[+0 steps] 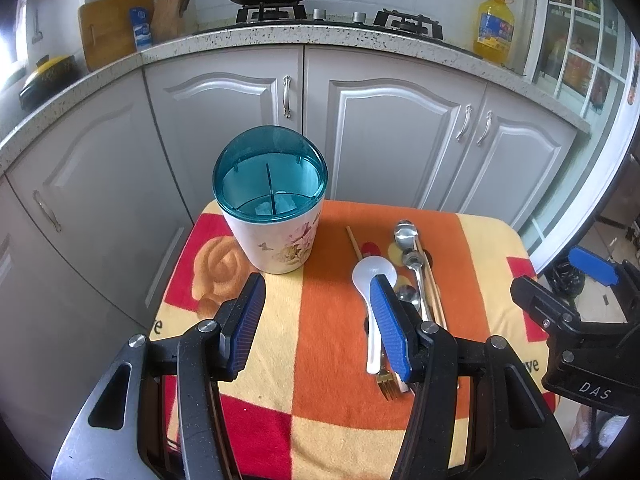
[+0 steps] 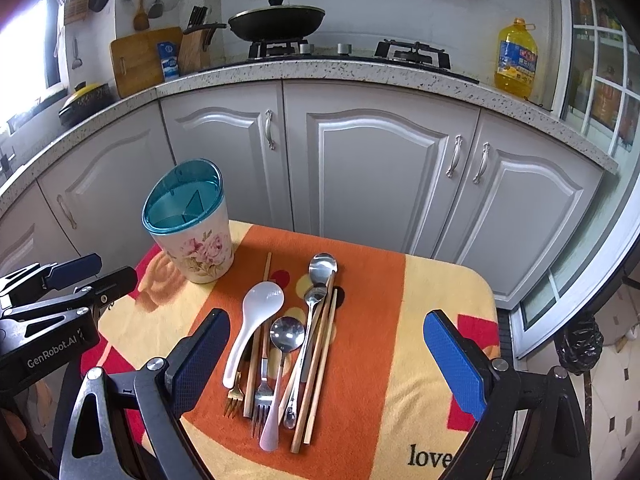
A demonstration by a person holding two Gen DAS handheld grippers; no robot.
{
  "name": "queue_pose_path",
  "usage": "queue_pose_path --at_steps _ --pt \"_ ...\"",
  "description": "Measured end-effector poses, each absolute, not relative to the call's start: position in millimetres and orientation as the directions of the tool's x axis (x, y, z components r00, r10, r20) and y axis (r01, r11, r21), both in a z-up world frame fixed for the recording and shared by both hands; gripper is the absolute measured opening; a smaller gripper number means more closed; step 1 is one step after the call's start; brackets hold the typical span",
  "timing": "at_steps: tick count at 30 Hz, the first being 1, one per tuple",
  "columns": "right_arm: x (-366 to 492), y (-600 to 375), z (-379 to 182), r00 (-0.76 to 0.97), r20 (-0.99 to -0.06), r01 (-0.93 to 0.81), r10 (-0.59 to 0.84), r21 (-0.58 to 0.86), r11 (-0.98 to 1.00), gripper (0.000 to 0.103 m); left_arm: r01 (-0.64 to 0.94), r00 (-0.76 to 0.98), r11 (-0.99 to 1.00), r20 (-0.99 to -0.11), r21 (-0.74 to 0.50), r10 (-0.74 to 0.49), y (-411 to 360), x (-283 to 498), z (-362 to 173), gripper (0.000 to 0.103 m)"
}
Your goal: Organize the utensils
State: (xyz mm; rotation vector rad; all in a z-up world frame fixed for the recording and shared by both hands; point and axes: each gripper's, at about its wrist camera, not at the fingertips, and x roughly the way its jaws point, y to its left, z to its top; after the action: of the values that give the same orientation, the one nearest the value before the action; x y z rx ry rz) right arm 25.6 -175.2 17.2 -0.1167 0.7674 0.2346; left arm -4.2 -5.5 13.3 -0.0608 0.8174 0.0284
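Orange, red and pale-yellow checks cover the towel [image 2: 372, 280] spread over the small table, with the word "love" printed near its front edge. At the far left of the room a yellow-lidded pot [image 2: 82, 98] sits on the speckled stone countertop [image 2: 360, 74], then a wooden cutting board [image 2: 138, 58] and a knife block [image 2: 196, 50] lean by the wall. On the towel's back left corner stands the utensil holder [image 2: 192, 228], a floral cup with a teal translucent divided insert, upright and with no utensil standing in it. The left gripper [image 1: 316, 320] hangs over the towel in front of it, jaws spread wide and gripping nothing. Right of the holder lies the loose pile: a white ceramic soup spoon [image 2: 254, 320], a gold fork [image 2: 234, 398], a steel fork [image 2: 262, 396], three metal spoons [image 2: 286, 336], and wooden chopsticks [image 2: 320, 360], overlapping one another. The right gripper [image 2: 328, 360] straddles this pile, its blue pads [image 2: 454, 364] far apart and clear of every piece. Behind, grey cabinet doors [image 2: 380, 184] run under a lidded wok [image 2: 276, 20] on the gas hob, and a yellow oil bottle [image 2: 516, 58] stands at the right near a glazed door [image 2: 596, 92].
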Motion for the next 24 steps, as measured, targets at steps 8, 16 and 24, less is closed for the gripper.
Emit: queue_pose_path --at_steps 8,16,24 --pt "29 -174 11 0.681 -0.713 -0.260 0.167 -0.022 0.965 0.097 -0.046 0.673 0.998 -0.740 -0.042 0.000 -6 0 8 0.054" --pt "34 -174 5 0.672 -0.722 -0.266 0.165 -0.028 0.964 0.097 -0.048 0.662 0.998 -0.750 -0.049 -0.005 -5 4 2 0.054" --pt "47 -181 -21 0.619 -0.762 -0.276 0.192 0.017 0.961 0.097 -0.035 0.617 0.996 -0.786 -0.087 -0.047 -3 12 -16 0.054"
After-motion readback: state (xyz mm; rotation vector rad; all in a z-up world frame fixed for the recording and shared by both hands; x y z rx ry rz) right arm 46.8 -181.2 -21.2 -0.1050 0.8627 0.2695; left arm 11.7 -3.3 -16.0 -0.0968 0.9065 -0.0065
